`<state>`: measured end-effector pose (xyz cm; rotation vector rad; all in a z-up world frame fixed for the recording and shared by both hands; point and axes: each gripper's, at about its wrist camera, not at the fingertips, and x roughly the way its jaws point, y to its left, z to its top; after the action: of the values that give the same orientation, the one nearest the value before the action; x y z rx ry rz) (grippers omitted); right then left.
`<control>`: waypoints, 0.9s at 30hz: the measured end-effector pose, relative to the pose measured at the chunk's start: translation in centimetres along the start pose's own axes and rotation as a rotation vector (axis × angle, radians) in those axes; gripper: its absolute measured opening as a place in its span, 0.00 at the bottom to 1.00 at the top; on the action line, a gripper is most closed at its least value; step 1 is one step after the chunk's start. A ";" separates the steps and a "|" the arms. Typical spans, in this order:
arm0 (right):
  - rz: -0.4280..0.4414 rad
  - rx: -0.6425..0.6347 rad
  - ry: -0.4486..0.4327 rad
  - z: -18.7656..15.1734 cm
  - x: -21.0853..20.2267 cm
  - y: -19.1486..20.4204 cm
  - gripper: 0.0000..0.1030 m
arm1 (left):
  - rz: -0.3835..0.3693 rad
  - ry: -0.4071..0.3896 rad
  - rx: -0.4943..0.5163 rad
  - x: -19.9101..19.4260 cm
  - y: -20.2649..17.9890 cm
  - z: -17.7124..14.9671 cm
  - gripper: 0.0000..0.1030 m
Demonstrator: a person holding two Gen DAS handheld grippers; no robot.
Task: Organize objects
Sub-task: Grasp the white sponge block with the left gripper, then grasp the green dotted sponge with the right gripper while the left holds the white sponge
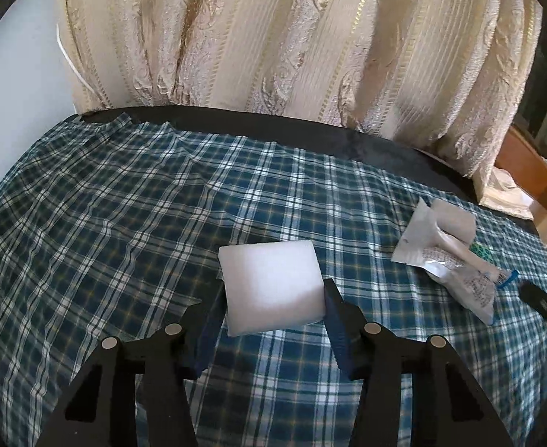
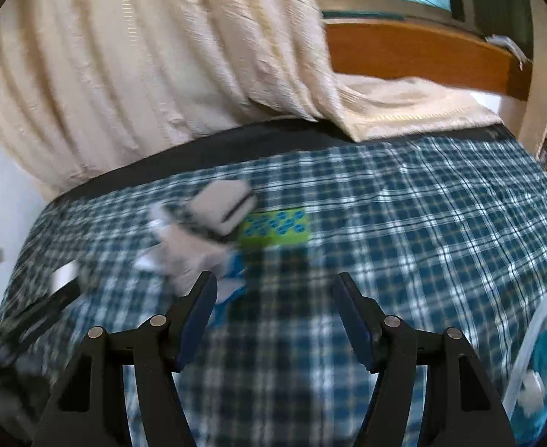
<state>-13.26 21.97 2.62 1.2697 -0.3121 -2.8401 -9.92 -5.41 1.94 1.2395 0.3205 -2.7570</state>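
White foam, a squarish block (image 1: 271, 285), sits pinched between the blue pads of the left gripper (image 1: 273, 298); both pads press its sides just above the plaid cloth (image 1: 124, 201) that covers the desk. No earlier picture is given, so only the grip itself can be told. Toward the desk's right edge, well apart from the block, lies a small heap of white packets (image 1: 444, 249) with a blue-tipped item poking out beside them.

From the right wrist view, which is blurred, the right gripper (image 2: 275, 290) hangs over bare plaid with its fingers spread and nothing between them. Just past its left fingertip the same white packets (image 2: 199, 234) lie in a loose pile, and a green card with blue dots (image 2: 277, 229) lies flat on the cloth, touching the pile's right side. At the near right edge a pale basket rim (image 2: 534, 335) shows, with something teal inside. Behind the desk's far edge hangs a cream curtain (image 1: 273, 37).
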 end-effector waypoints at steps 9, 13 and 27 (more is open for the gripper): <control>-0.088 0.044 0.029 2.4 4.6 -1.2 0.65 | -0.014 0.007 -0.020 -0.2 0.4 0.1 0.52; -0.081 -0.013 0.041 1.5 4.9 0.6 0.65 | -0.019 0.018 -0.036 0.0 0.8 0.2 0.52; -0.068 -0.039 0.024 2.0 4.5 1.7 0.65 | -0.030 0.018 -0.025 -0.2 0.2 0.1 0.53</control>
<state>-17.90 20.24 0.91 1.3318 -0.2152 -2.8685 -9.80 -5.67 2.11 1.2640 0.3774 -2.7591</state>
